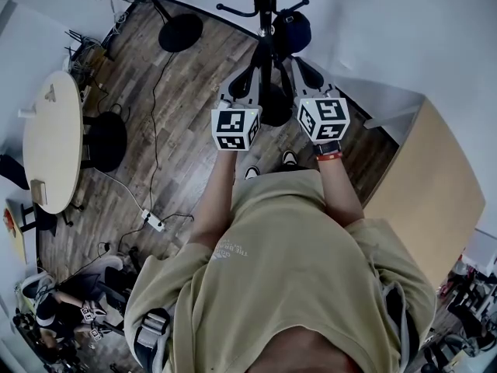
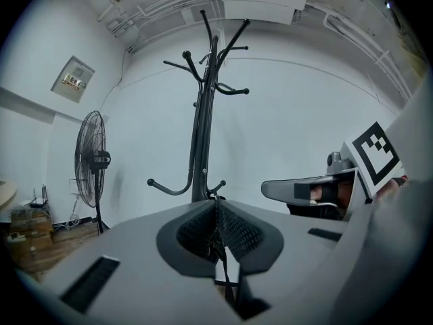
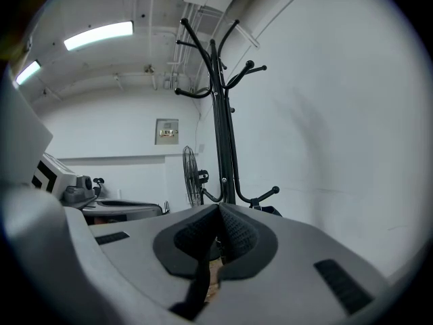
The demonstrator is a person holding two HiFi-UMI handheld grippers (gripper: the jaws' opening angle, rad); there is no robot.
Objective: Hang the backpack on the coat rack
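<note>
Backpack (image 1: pixel 293 31): most likely the dark rounded bundle just beside the pole, under a low hook; cannot tell whether it hangs there already. Surer by its straps: a thin black strap (image 2: pixel 226 279) pinched between the closed pads of the left gripper (image 2: pixel 218 205), a broader black strap (image 3: pixel 197 279) clamped the same way in the right gripper (image 3: pixel 219 208), both trailing down below the jaws.

Looks soft and limp, so likely to sag and swing from the straps rather than keep its shape. Seems fairly light. May slip through the pads where the webbing is thin, so better gripped close to the top of the bag, with a loop kept open for a hook.

Straight ahead, the coat rack (image 2: pixel 201 114): slim pole, upper hooks (image 2: pixel 233 91) fanned out well above jaw height, probably wobbly under a sideways tug. Wall close behind and to the right. Fan (image 2: pixel 91 158) well apart on the left, with open floor between.
</note>
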